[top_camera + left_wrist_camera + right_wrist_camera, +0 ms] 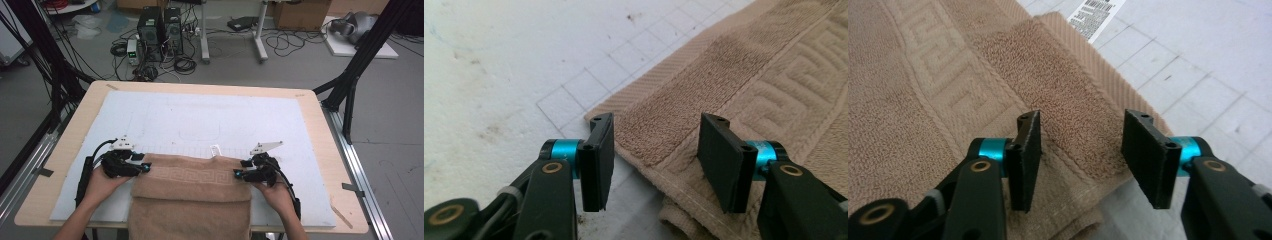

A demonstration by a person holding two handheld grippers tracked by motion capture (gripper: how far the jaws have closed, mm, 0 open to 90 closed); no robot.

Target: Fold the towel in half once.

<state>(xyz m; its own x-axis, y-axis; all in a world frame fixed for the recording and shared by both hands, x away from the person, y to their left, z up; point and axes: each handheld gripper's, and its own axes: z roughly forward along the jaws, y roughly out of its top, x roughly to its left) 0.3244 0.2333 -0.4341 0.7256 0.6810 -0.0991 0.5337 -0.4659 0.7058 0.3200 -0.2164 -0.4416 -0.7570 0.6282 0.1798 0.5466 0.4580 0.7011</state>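
scene: tan towel laid on white mat over wooden table; near part of towel hangs off table's near edge, far edge folded over, key-pattern border seen on top.
label: white tag sticks out at far edge of towel, near middle.
left gripper: held at towel's far left corner; in left gripper view jaws stand apart, corner of towel lies between and below them, pads not pressed on cloth.
right gripper: held at far right corner; in right gripper view jaws apart, folded corner between them, no clamp seen.
key relation: towel's far edge runs left-right across table, one gripper at each end of it; each corner lies just ahead of and under its own jaws, so each hand is nearest its own corner.
long axis: towel's length runs from person outward, toward far side of mat.
step judged: corners lined up for pinching, or just let go; cannot be told which.
next move needs: jaws lowered onto both layers at corner, closed evenly on both sides.
risk: top layer alone caught, fold slips.
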